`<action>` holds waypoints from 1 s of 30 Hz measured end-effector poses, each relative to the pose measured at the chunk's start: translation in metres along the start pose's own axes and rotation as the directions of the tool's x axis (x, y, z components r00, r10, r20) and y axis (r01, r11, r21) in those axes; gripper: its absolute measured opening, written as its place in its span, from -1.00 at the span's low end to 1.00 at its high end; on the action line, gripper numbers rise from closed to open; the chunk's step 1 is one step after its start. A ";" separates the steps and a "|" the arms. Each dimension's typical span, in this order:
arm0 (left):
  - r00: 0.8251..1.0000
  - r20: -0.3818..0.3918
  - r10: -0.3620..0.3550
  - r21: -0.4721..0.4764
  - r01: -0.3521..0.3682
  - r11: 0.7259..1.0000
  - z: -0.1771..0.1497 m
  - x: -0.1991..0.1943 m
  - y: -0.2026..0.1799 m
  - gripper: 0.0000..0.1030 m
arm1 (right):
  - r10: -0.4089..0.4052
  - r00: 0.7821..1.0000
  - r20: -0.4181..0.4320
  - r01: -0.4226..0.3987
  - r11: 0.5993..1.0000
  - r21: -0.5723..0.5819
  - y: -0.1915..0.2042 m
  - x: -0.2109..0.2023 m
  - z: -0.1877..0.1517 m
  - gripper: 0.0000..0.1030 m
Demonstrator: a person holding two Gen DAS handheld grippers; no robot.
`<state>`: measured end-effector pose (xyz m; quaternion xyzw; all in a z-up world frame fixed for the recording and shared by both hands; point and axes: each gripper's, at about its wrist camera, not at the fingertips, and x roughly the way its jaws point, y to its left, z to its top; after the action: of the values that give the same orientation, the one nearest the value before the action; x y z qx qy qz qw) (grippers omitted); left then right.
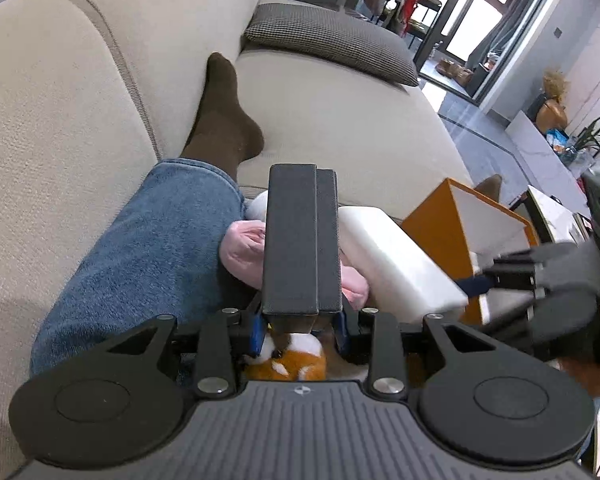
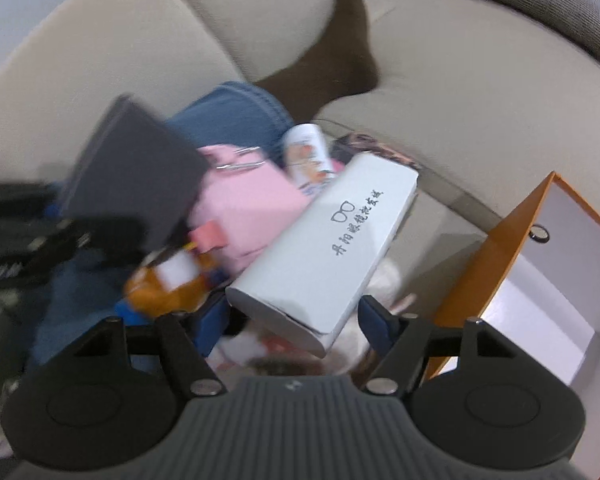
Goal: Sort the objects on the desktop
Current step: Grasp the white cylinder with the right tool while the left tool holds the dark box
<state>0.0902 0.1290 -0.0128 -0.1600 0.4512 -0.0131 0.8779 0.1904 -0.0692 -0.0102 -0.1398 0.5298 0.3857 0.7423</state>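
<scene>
A dark grey case [image 1: 300, 236] is held upright-tilted in the left tool [image 1: 300, 322], its near end clamped between the two blue pads. Below that grip, an orange and white plush toy [image 1: 292, 360] is seen. Behind the case, a pink cloth [image 1: 240, 252] and a long white box [image 1: 396, 264] are heaped together. What the heap rests on cannot be made out.

In the right wrist view, the right tool [image 2: 294, 320] is lowered over the near end of the white box [image 2: 324, 240], which is printed with a spectacles mark and a line of characters. The jaws are spread wide on either side of the box, with a gap left at each pad, so the box lies between them unclamped. To the left of the box lie the pink cloth [image 2: 244, 204], with a pair of thin-framed glasses [image 2: 240, 164] on it, and the plush toy [image 2: 172, 280]. A white printed can [image 2: 308, 152] is tucked at the box's far end. An open orange box [image 2: 496, 248] with a white inside stands just to the right.

A person's leg in blue jeans [image 1: 140, 260] and a brown sock [image 1: 224, 116] is stretched along a beige sofa [image 1: 60, 120] beside the heap. A grey cushion [image 1: 328, 40] is propped farther back.
</scene>
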 end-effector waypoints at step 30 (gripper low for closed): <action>0.999 -0.027 -0.027 0.077 0.029 0.997 -0.035 -0.003 -0.023 -0.27 | -0.093 0.995 -0.034 0.094 0.995 0.031 0.027 0.005 -0.036 0.67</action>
<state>0.0631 0.0984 -0.0230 -0.1319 0.4592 -0.0452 0.8773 0.1468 -0.0711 -0.0236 -0.1584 0.5408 0.3395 0.7531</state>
